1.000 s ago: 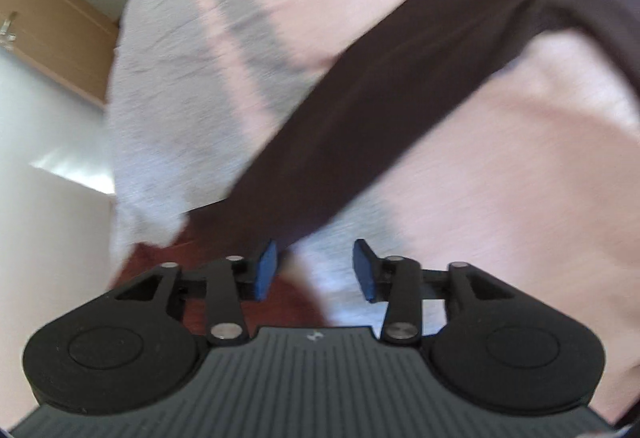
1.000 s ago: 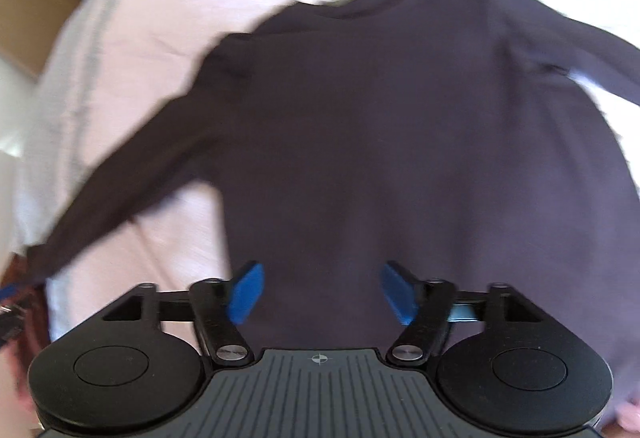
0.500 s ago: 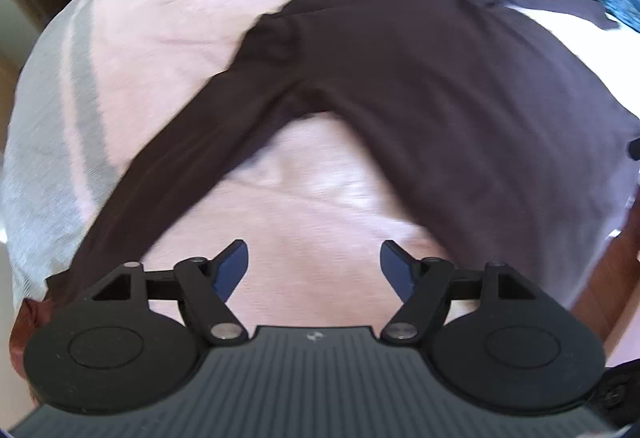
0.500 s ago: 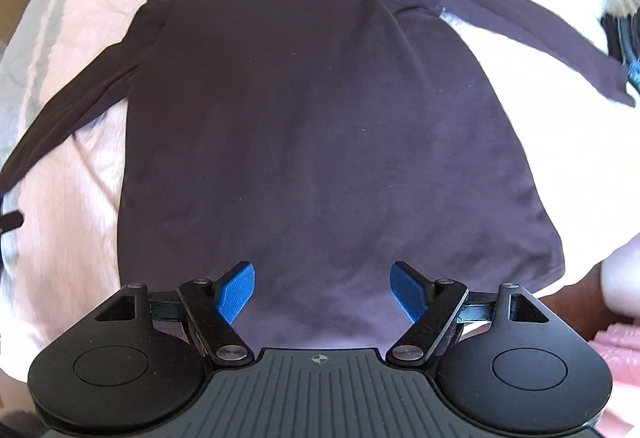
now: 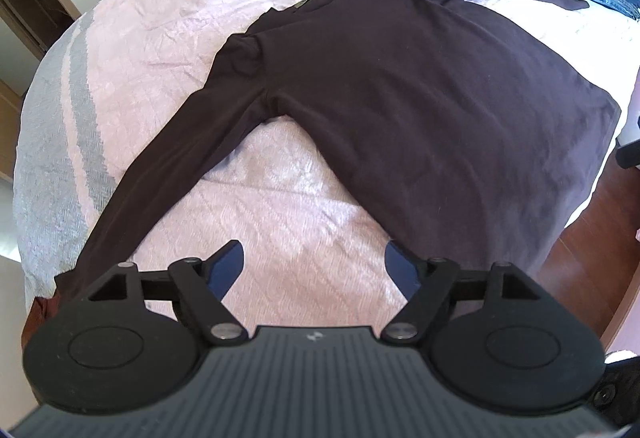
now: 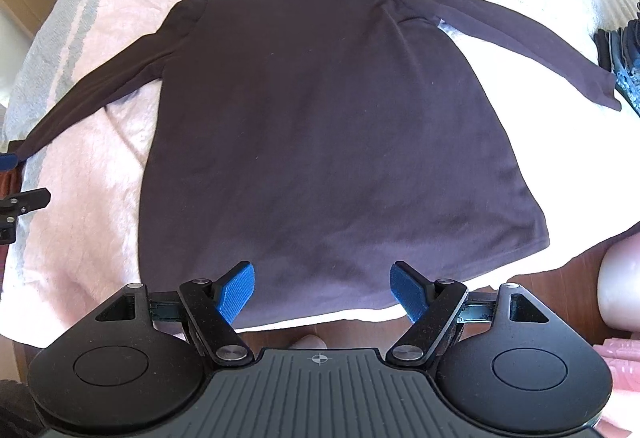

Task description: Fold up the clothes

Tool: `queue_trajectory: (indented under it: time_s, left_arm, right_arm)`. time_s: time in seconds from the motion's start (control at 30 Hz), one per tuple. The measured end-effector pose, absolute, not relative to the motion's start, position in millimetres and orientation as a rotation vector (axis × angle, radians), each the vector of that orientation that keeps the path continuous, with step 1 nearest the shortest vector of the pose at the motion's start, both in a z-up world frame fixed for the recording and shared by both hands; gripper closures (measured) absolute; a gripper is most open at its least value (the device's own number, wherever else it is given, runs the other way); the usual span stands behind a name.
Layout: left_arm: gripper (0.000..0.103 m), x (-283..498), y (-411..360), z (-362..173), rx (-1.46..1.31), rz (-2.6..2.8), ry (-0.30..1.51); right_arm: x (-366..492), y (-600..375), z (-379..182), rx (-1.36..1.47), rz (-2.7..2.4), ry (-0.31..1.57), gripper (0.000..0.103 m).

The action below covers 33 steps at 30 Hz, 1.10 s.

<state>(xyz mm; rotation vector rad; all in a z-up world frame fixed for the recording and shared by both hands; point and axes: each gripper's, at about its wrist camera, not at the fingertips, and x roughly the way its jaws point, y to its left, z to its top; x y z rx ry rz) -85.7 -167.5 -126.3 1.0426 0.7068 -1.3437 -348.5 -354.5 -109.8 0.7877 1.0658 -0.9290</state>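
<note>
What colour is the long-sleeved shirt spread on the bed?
Dark plum-brown, plain; the shirt shows best in the right wrist view.

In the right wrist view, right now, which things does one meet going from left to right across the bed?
Left gripper at the frame edge → dark long-sleeved shirt spread flat on the pink bedspread → stack of dark clothes at the right edge.

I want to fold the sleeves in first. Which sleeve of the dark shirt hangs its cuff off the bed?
The sleeve at picture left: its cuff reaches past the bed's edge. The sleeve at picture right lies fully on the pink bedspread.
</note>
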Motion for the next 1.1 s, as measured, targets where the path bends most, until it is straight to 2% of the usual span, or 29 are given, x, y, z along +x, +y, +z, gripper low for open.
queue_trajectory:
  time_s: [0.4,1.1]
  left_arm:
    - [0.028,-20.7,-145.2,-110.5,1.044,-1.432,0.619]
    - [0.028,62.1,-94.8,-112.2,1.029,-1.447,0.643]
  right_arm:
    - [-320.3,-296.7,-102.3,0.854,-1.028,1.015,0.025]
    - [-216.7,-229.1,-91.2,0.818,-1.053,1.023,0.025]
